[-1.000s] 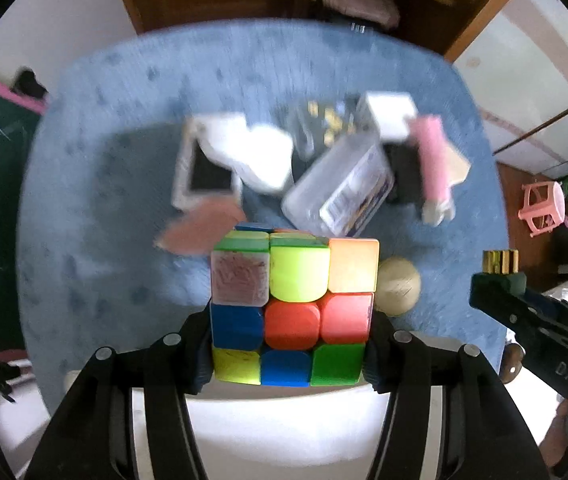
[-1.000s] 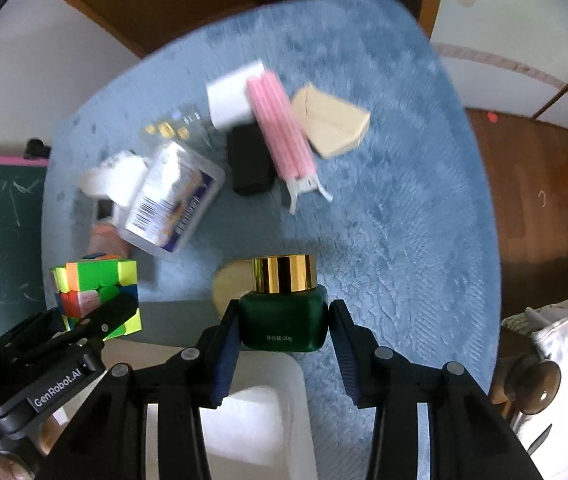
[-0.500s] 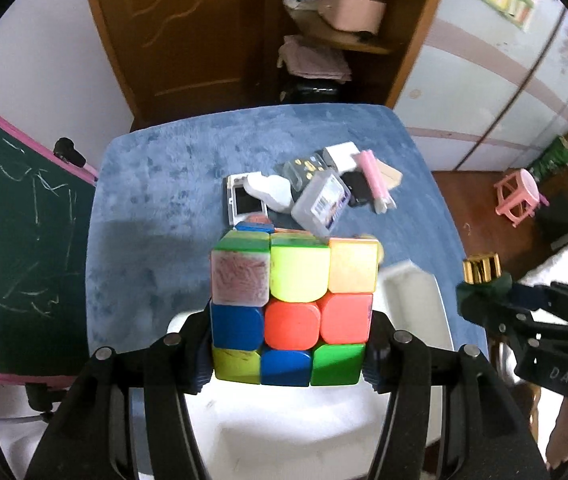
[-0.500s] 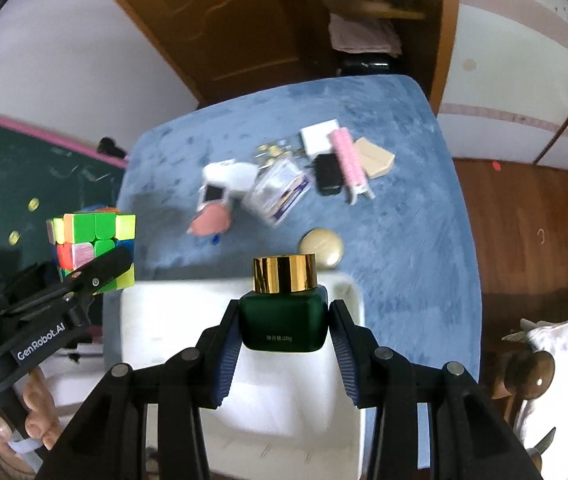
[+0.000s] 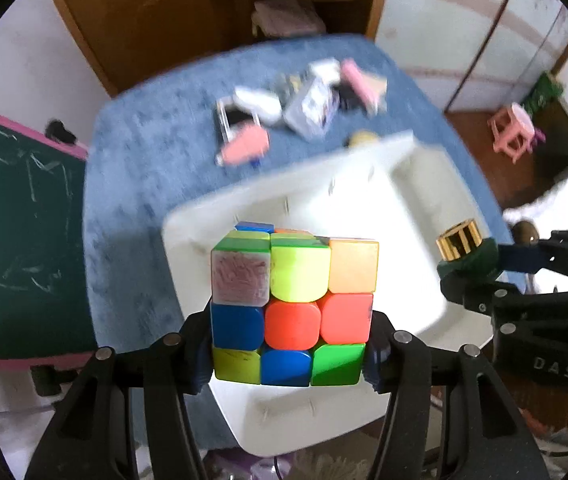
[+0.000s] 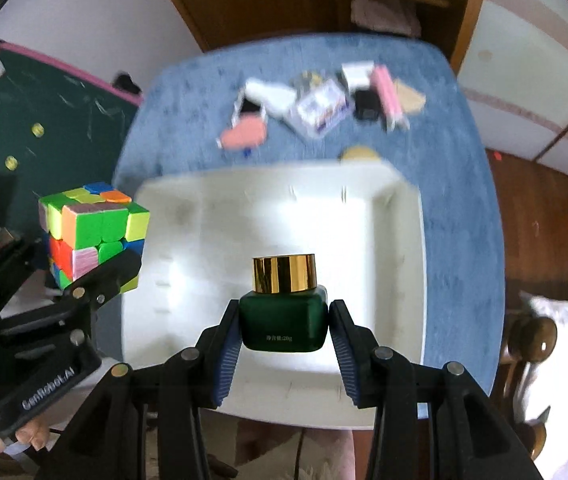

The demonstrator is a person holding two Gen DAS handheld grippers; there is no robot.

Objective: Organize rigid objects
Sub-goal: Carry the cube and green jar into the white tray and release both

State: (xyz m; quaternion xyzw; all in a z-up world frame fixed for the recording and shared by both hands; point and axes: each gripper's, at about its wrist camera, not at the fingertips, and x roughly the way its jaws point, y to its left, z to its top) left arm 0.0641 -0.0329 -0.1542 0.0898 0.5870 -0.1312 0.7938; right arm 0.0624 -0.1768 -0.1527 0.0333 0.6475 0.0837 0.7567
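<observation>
Motion blur smears the small heap of pink, white and clear items (image 6: 316, 108) on the blue plush tablecloth (image 6: 456, 200) beyond telling apart, the white plastic tray (image 5: 416, 208) hides most of a round tan object (image 6: 358, 154), and the print on the green gold-capped jar (image 6: 284, 320) is too small to read.

"GenRobot.AI" on left claw (image 6: 96, 280) body; "DAS" on right claw (image 5: 480, 264) body; "20g" on green jar (image 6: 284, 320).
</observation>
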